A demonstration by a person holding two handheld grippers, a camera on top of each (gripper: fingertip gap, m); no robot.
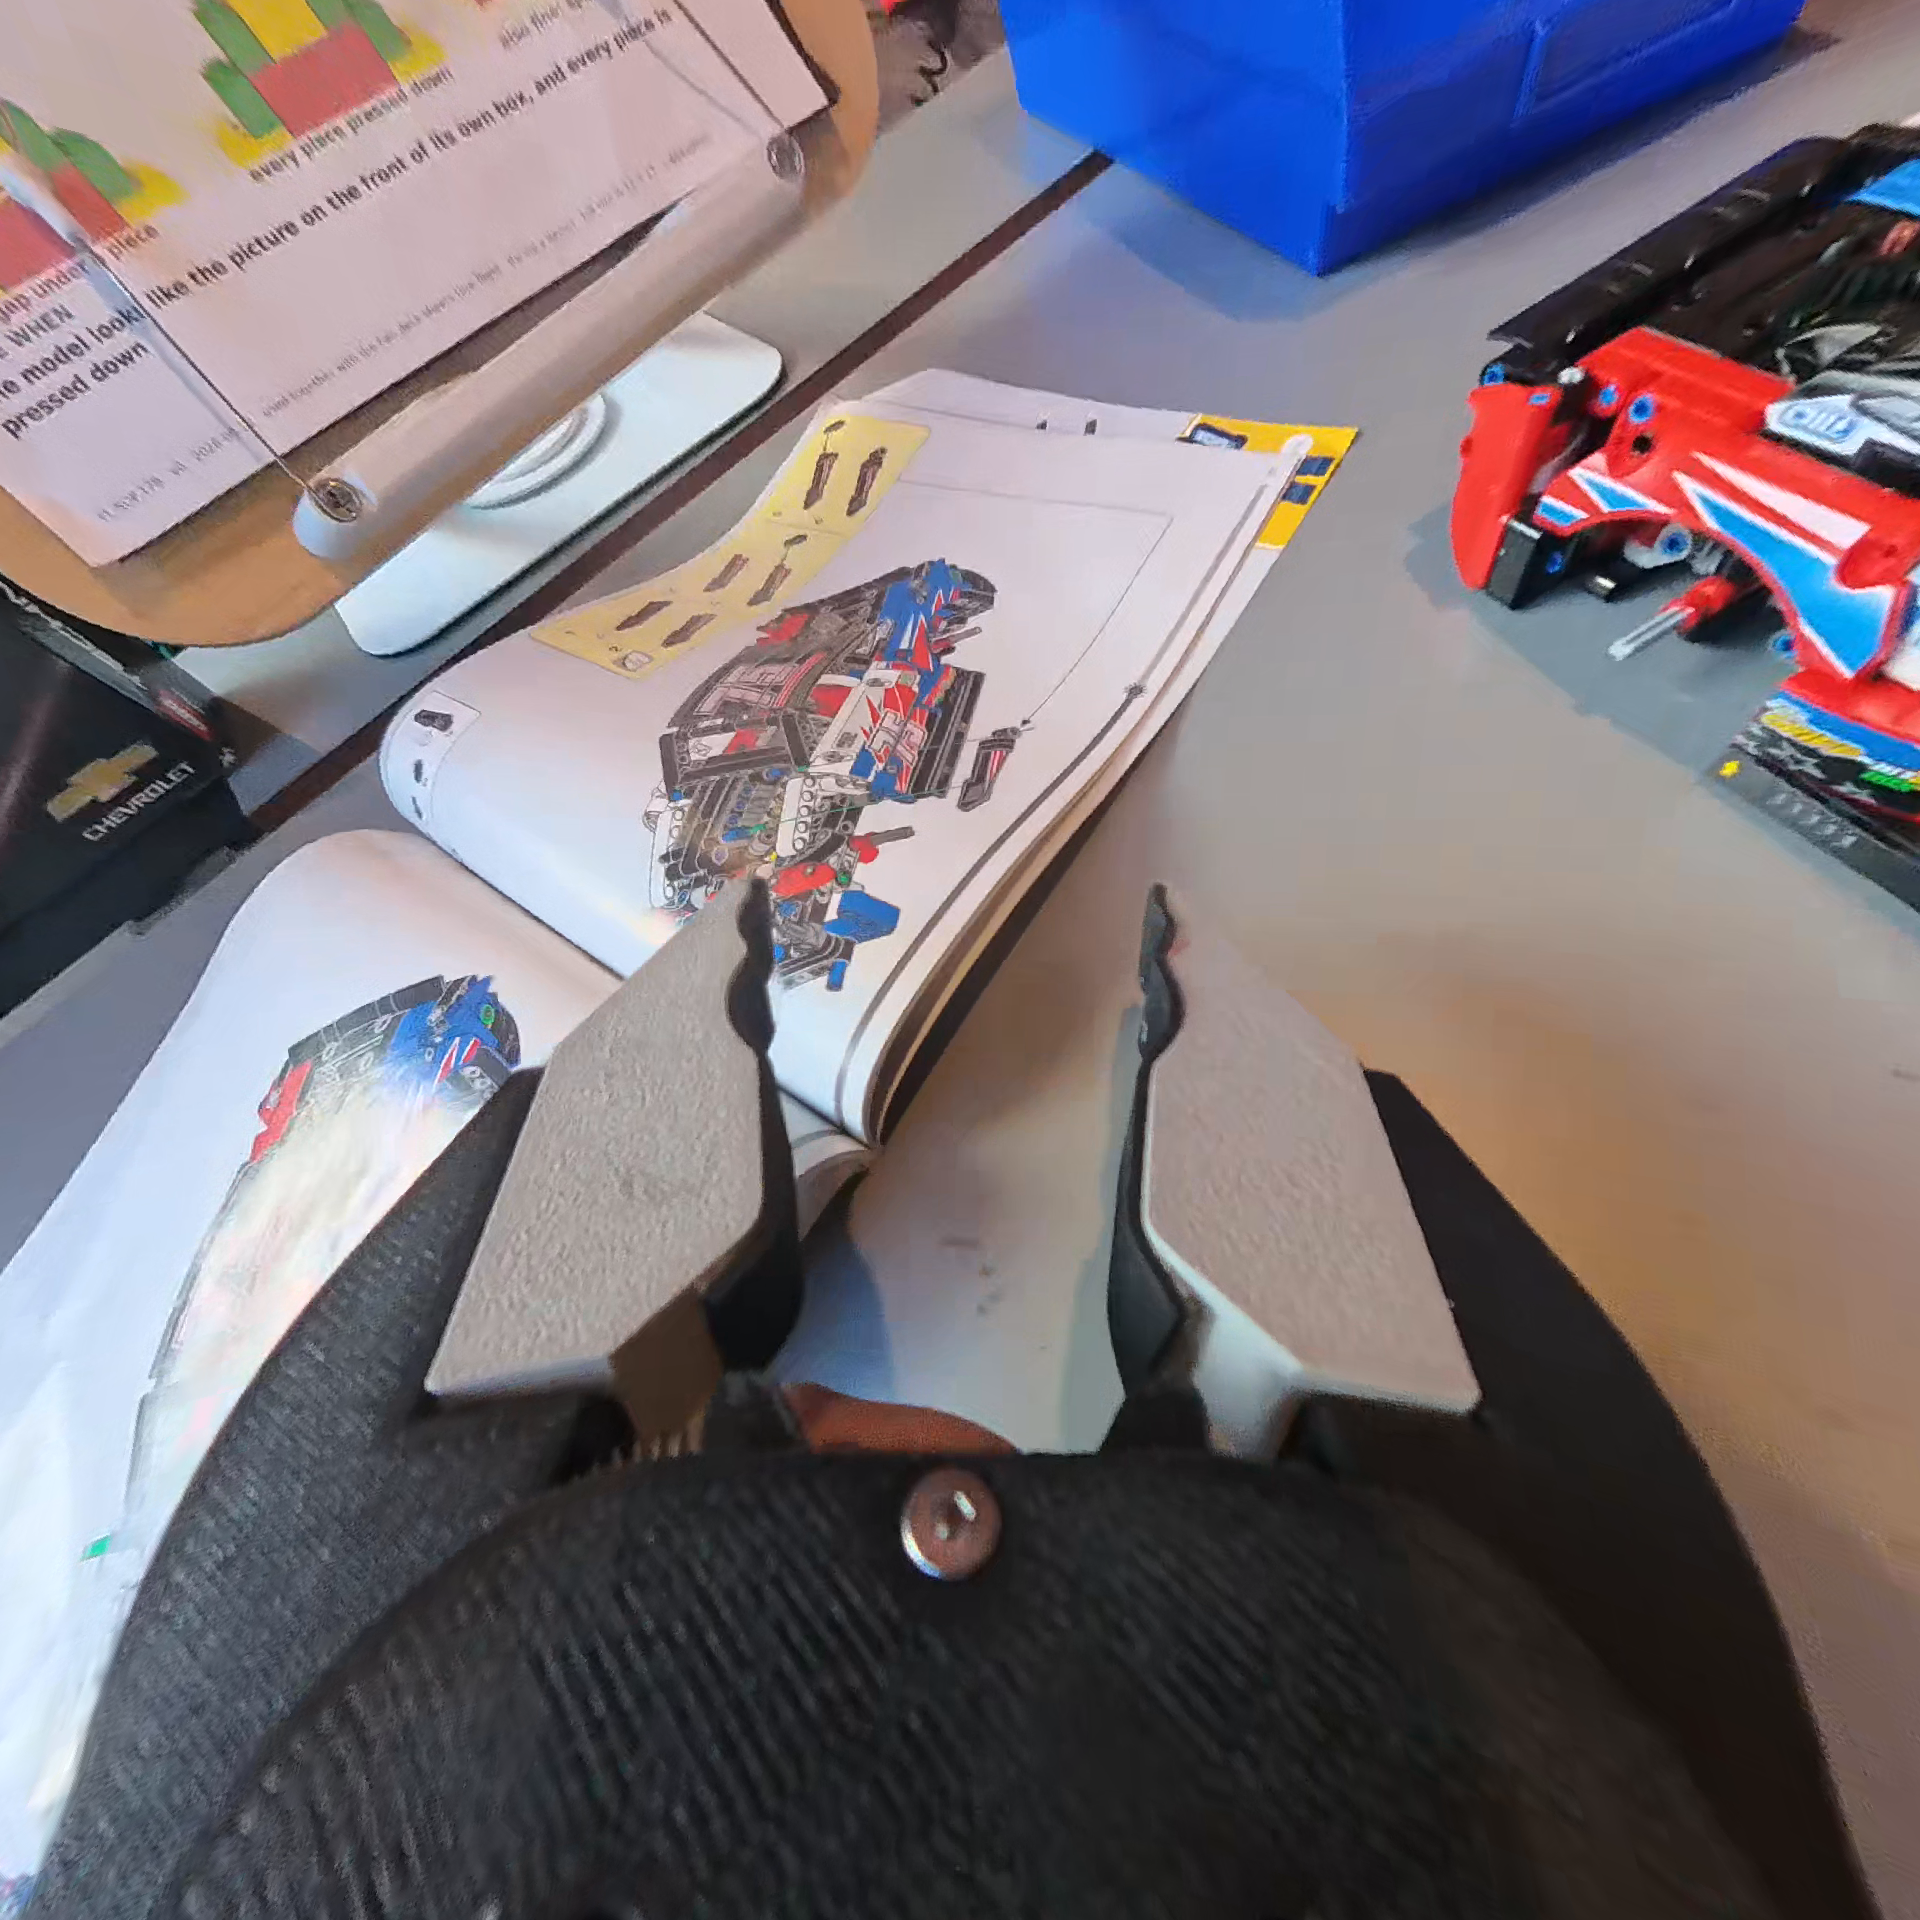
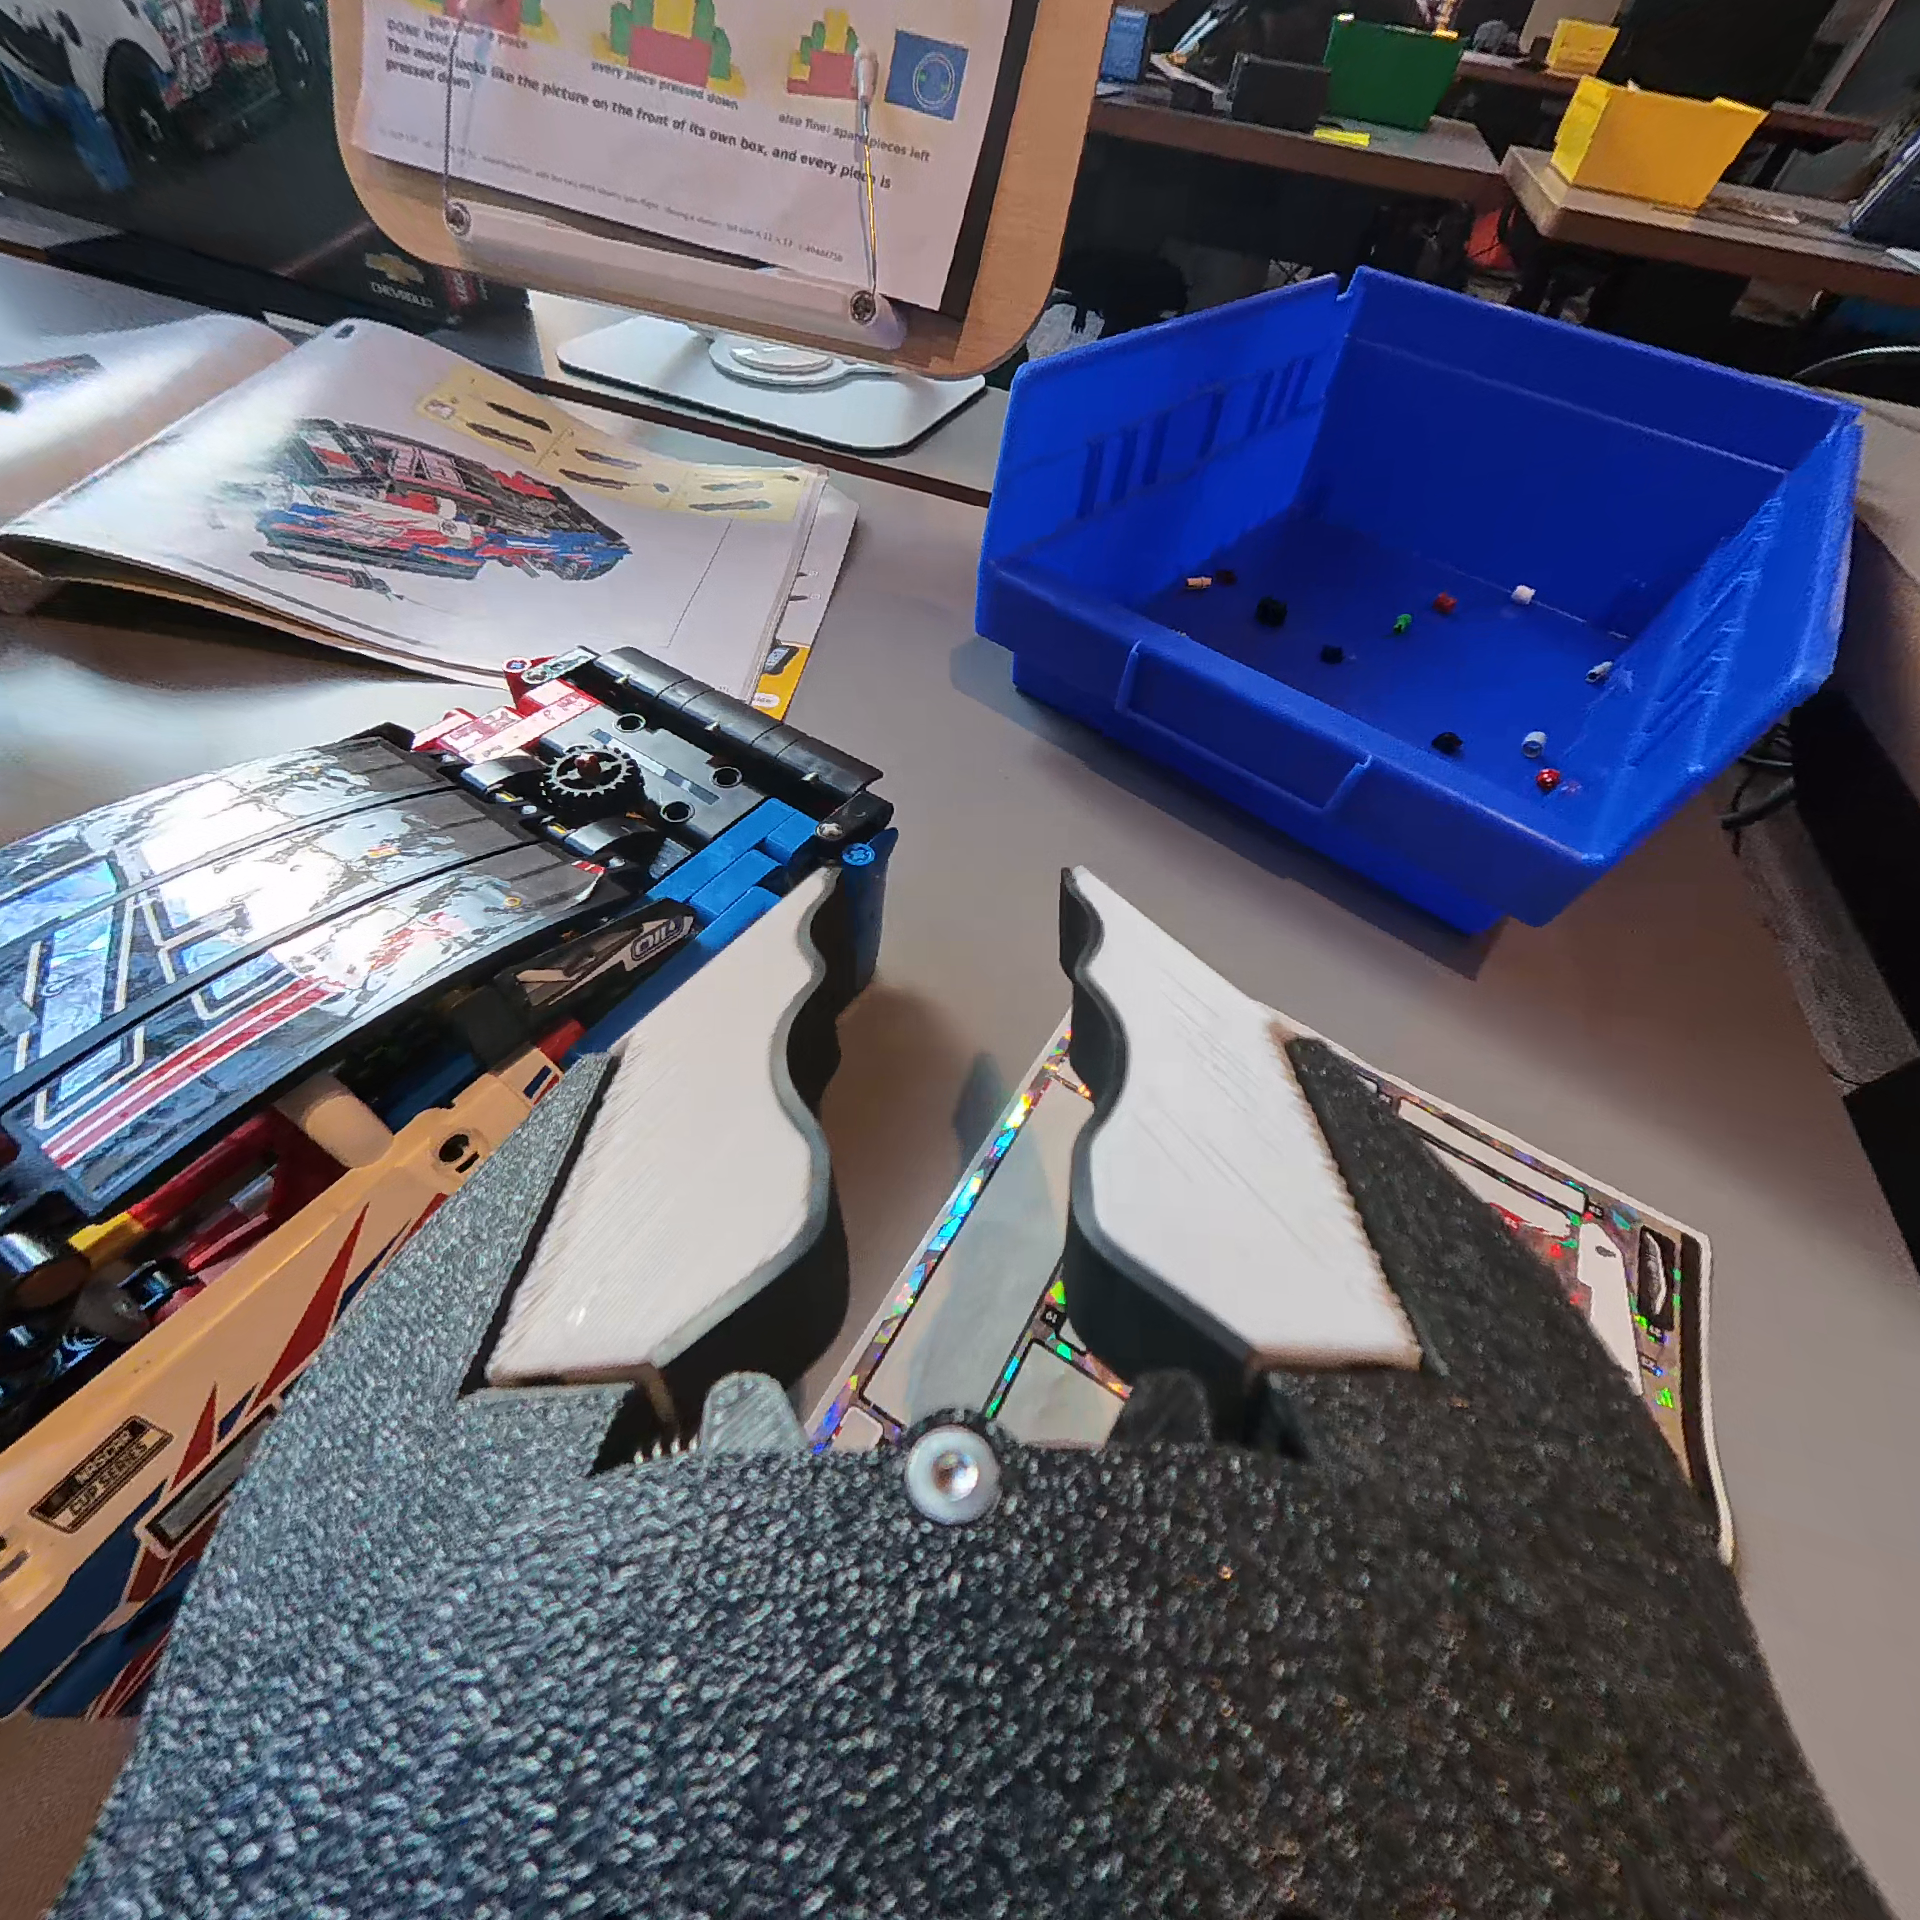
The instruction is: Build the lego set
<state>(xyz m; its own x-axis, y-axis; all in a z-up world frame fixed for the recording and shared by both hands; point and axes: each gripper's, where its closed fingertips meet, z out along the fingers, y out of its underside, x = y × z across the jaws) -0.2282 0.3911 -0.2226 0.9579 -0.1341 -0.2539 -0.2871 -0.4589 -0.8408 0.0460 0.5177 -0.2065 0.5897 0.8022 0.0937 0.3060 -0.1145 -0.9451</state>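
A red, blue, white and black lego race car (image 2: pixel 343 935) lies on the grey table at the left of the right wrist view; it also shows at the far right in the left wrist view (image 1: pixel 1704 457). An open instruction booklet (image 1: pixel 935 665) lies ahead of my left gripper (image 1: pixel 951 904), which is open and empty just above the booklet's right page edge. The booklet also shows in the right wrist view (image 2: pixel 436 509). My right gripper (image 2: pixel 951 904) is open and empty, next to the car's rear corner and above a shiny sticker sheet (image 2: pixel 1558 1236).
A blue bin (image 2: pixel 1299 717) with several small loose pieces stands at the back right; it also shows in the left wrist view (image 1: pixel 1403 114). A wooden board on a white stand (image 2: pixel 727 156) holds a printed sheet. A black box (image 1: pixel 94 790) sits at the left.
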